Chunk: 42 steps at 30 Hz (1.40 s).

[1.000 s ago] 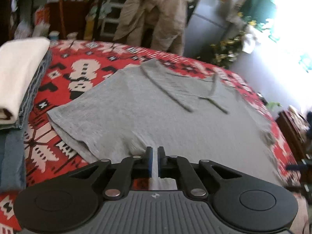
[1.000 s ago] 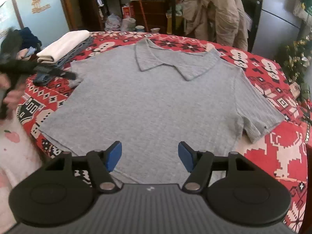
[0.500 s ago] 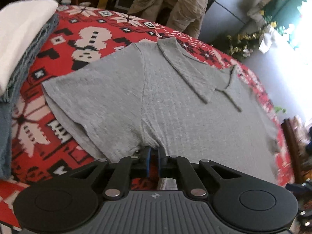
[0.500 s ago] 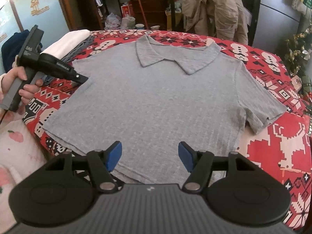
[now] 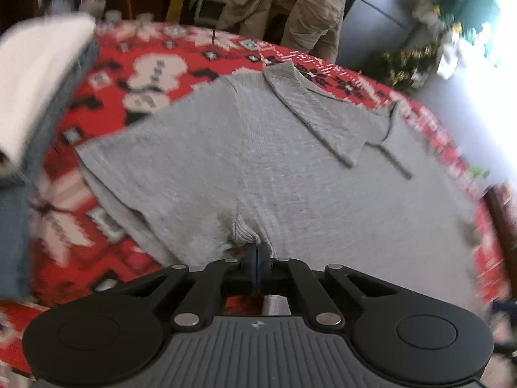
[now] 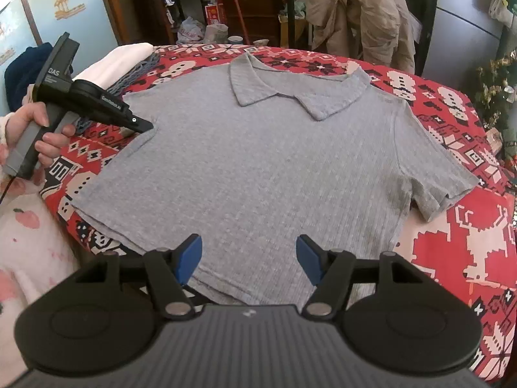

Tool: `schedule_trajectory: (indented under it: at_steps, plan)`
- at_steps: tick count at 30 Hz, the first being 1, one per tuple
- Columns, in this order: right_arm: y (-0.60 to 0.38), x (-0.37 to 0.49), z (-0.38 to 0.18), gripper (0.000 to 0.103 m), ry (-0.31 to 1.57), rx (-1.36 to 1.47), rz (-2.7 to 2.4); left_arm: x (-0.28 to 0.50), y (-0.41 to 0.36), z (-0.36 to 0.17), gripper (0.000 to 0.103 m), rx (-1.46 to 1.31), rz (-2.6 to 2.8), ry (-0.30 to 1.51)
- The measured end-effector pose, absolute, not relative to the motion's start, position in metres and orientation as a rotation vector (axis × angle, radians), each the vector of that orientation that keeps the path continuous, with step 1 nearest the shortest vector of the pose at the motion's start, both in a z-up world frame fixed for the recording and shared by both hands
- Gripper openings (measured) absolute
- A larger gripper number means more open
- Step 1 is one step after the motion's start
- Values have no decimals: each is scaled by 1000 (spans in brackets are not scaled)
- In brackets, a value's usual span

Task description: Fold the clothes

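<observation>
A grey polo shirt [image 6: 274, 168] lies spread flat, front up, on a red patterned cloth, with its collar [image 6: 290, 97] at the far side. My left gripper [image 5: 257, 253] is shut on a pinch of the shirt [image 5: 290, 174] at the underarm edge of the left sleeve, and the fabric puckers just ahead of the fingers. In the right wrist view a hand holds that left gripper [image 6: 146, 126] at the sleeve. My right gripper [image 6: 248, 258] stands open just above the bottom hem, with nothing between its blue pads [image 6: 190, 255].
A stack of folded clothes [image 6: 122, 61], white on top, sits at the far left of the red cloth [image 6: 452, 242]. A beige jacket [image 6: 362, 9] hangs on a chair behind the table. The right sleeve [image 6: 439, 190] lies near the right edge.
My left gripper has moved in onto the left sleeve's underarm and closed fully on the fabric, which now bunches up. The right gripper has stayed open over the hem.
</observation>
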State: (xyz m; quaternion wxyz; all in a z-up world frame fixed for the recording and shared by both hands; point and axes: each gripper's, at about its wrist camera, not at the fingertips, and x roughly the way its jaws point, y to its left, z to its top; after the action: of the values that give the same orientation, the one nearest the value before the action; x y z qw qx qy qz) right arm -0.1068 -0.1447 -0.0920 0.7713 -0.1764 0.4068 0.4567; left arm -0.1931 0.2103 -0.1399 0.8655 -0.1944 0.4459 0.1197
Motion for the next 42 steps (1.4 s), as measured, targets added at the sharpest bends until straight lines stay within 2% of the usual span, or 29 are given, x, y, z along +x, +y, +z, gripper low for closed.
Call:
schedule_trajectory:
  at_steps: [8, 11, 14, 21, 30, 37, 42]
  plan:
    - [-142, -104, -97, 69, 900, -387, 994, -208, 212, -141, 1, -293, 279, 943]
    - [-140, -105, -97, 69, 894, -394, 1001, -208, 210, -141, 5, -295, 266, 943]
    - [-141, -105, -95, 70, 887, -391, 999, -213, 208, -139, 9, -319, 247, 943]
    - [-144, -104, -94, 71, 884, -378, 987, -224, 218, -140, 9, -526, 172, 929]
    - [-142, -107, -94, 72, 885, -388, 995, -223, 218, -145, 9, -604, 154, 933]
    - [-143, -108, -95, 73, 893, -386, 997, -242, 232, -138, 9, -707, 153, 871]
    - [-140, -109, -96, 74, 896, -391, 1009, -231, 224, -136, 16, -690, 138, 856]
